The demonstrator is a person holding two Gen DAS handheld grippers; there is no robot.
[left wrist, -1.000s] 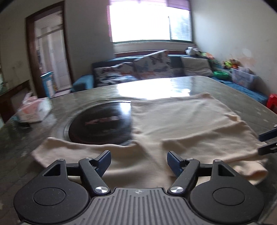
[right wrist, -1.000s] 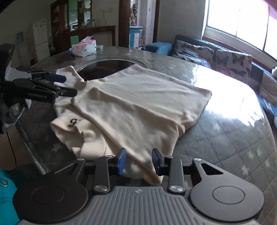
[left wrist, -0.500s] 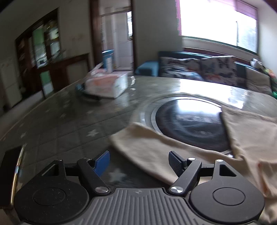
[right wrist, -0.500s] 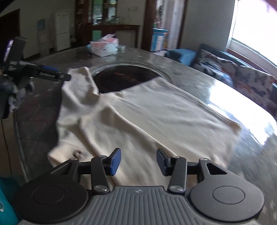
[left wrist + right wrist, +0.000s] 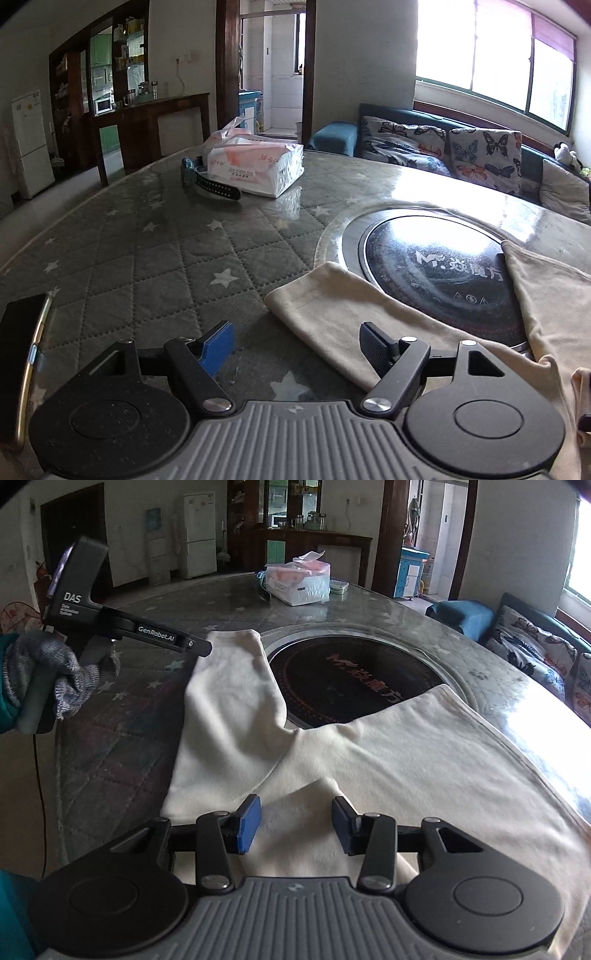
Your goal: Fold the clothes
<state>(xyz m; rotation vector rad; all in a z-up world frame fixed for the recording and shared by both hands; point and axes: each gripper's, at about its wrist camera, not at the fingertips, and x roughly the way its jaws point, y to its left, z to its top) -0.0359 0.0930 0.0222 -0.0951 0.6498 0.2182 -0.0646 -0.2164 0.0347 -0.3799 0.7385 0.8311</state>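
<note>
Left hand-held gripper [image 5: 297, 345] swung to sleeve [image 5: 332, 302] end near surface [image 5: 147, 258] edge, wide, empty. Right hand-held gripper [image 5: 295, 825] wide over shirt [image 5: 406, 760]. Next: pinch sleeve, fold inward.

Shirt [image 5: 388, 753] lies flat on table [image 5: 140, 709], sleeve [image 5: 229, 686] running to 11 o'clock, w/ its edge over inset cooktop [image 5: 347, 679] at 12. Tissue pack [image 5: 299, 581] far back at 12, strap [image 5: 210, 186] just left of it. Left gripper [image 5: 201, 650] at 10, right above sleeve end.
</note>
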